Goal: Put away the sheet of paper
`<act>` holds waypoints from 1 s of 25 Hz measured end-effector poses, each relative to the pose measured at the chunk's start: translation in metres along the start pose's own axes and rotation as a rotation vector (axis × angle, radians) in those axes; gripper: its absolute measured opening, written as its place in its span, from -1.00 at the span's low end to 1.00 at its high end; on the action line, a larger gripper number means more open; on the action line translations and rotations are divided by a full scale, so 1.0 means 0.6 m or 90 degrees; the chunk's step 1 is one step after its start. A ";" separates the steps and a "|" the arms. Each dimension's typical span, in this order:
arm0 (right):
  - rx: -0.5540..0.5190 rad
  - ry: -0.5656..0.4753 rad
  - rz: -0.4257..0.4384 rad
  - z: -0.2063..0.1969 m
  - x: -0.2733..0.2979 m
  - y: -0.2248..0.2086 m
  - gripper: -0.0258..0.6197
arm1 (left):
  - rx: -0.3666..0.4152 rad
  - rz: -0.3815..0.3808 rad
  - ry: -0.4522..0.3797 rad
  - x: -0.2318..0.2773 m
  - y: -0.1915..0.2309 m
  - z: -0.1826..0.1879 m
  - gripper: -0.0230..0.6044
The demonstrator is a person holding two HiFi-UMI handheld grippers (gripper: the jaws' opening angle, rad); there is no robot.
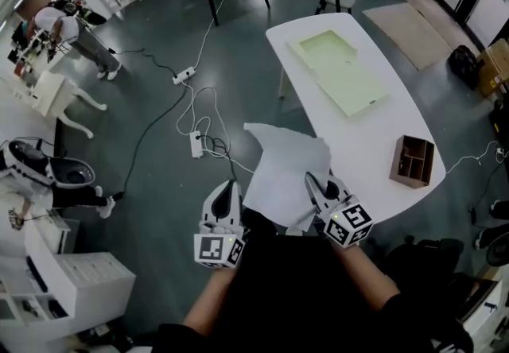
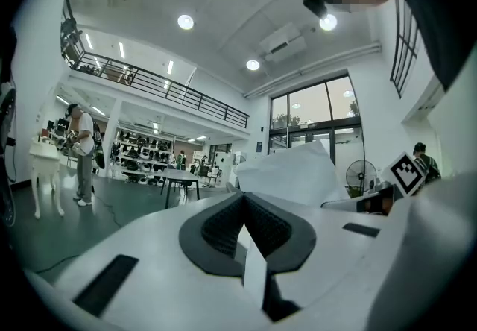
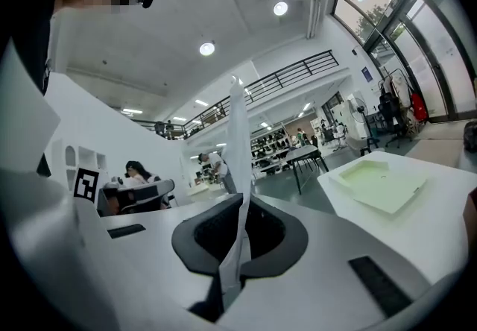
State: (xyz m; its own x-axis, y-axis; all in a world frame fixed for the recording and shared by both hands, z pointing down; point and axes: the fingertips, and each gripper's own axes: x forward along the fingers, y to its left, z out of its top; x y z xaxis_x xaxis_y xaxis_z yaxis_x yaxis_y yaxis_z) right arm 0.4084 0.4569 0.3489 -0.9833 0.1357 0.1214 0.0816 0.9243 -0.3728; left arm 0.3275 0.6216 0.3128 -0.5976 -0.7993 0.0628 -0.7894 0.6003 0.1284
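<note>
A creased white sheet of paper [image 1: 285,168] hangs in the air over the table's near left edge, held between both grippers. My left gripper [image 1: 230,187] is shut on its lower left edge; in the left gripper view a strip of the paper [image 2: 250,266] sticks out between the closed dark pads [image 2: 220,227]. My right gripper [image 1: 312,181] is shut on the sheet's lower right edge. In the right gripper view the paper [image 3: 238,165] rises edge-on from the closed jaws. A pale green folder [image 1: 337,70] lies open farther along the white table [image 1: 374,133].
A brown wooden divided box [image 1: 412,160] stands near the table's right edge. Cables and power strips [image 1: 196,143] trail over the grey floor to the left. A white cabinet [image 1: 71,276] stands at the lower left. A person [image 1: 75,29] stands far off at the upper left.
</note>
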 end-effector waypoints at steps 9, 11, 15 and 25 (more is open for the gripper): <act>-0.006 0.015 -0.007 -0.005 0.072 -0.018 -0.92 | -0.010 0.000 -0.008 0.048 0.047 -0.010 -0.92; -0.011 0.020 -0.012 -0.001 0.100 -0.029 -0.92 | -0.014 -0.002 -0.005 0.068 0.067 -0.014 -0.92; -0.014 0.025 -0.023 0.013 0.173 -0.044 -0.92 | -0.018 -0.005 0.001 0.120 0.133 -0.017 -0.92; -0.056 0.062 -0.022 0.059 0.398 -0.071 -0.92 | -0.070 -0.002 -0.011 0.279 0.312 0.010 -0.92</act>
State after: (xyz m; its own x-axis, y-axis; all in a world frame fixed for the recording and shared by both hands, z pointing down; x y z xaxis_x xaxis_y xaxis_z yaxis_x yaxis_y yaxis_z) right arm 0.1644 0.4373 0.3614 -0.9656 0.1329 0.2235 0.0657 0.9563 -0.2849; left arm 0.0788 0.6006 0.3417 -0.5985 -0.7998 0.0458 -0.7713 0.5907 0.2370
